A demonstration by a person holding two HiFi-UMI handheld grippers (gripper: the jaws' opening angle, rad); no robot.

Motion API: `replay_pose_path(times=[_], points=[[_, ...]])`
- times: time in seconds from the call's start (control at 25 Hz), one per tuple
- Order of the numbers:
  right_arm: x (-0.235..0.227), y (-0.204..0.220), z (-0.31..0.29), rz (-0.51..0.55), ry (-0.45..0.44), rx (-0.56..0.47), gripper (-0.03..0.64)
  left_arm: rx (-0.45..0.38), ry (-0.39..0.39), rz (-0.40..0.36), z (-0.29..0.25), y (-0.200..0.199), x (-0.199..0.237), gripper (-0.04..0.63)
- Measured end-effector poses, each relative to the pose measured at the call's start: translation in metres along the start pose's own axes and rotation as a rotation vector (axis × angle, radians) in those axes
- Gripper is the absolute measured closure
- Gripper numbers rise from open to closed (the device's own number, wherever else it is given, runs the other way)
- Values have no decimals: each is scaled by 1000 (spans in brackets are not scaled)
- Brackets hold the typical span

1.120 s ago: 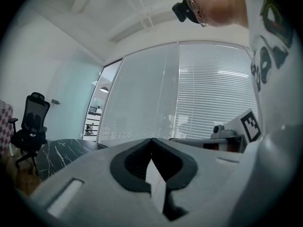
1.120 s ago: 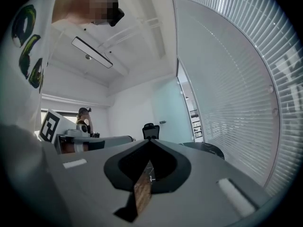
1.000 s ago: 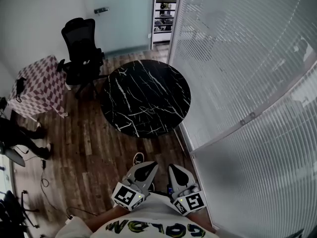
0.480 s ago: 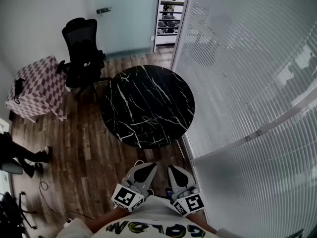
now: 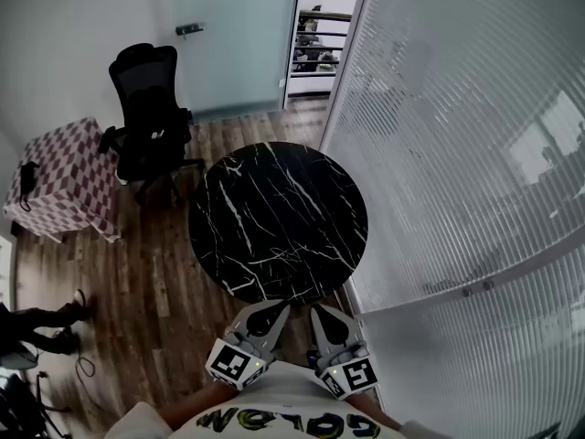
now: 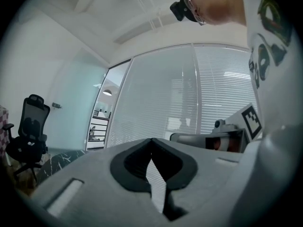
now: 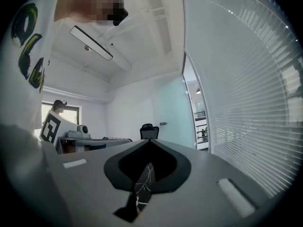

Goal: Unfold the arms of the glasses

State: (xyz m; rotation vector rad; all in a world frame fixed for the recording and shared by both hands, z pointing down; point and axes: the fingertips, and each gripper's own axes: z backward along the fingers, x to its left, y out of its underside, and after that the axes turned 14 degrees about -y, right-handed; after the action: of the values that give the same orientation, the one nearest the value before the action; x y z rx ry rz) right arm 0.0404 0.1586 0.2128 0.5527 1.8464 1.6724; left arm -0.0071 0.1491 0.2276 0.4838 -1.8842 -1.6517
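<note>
**Nearest.** The left gripper [image 5: 271, 307] and right gripper [image 5: 323, 311] are grey moulded plastic with dark, rubbery pad recesses. They are held side by side, close to the person's white printed shirt [image 5: 283, 416], and point level into the room. Each gripper's own view shows its jaws pressed together at the tips with nothing between them. Both are empty.

**Middle.** A brown wood-plank floor [image 5: 155, 282] runs up to the round black counter with white marble veining [image 5: 274, 213]. Its top is smooth and polished, and no glasses show on it. The glasses appear in no view, so their place cannot be told.

**Judgement.** The step in hand is the approach, not the unfolding. To do it well, find the glasses first and spread the jaws before reaching. Thin hinged arms likely need a light pinch on the frame from one gripper while the other swings each arm out.

**Far.** There is a black mesh office chair [image 5: 146, 108] and a red-and-white checked cloth-covered table [image 5: 59, 176]. At right stands a ribbed translucent blind wall [image 5: 457, 154].
</note>
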Motion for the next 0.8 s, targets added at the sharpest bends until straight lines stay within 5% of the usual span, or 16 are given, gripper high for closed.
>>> replay_pose_path(times=[0.44, 0.8], points=[[-27, 1, -88, 35, 10, 20, 614, -9, 41, 4, -43, -15, 78, 591], [-41, 7, -113, 1, 3, 34, 614, 7, 34, 20, -63, -14, 96, 591]])
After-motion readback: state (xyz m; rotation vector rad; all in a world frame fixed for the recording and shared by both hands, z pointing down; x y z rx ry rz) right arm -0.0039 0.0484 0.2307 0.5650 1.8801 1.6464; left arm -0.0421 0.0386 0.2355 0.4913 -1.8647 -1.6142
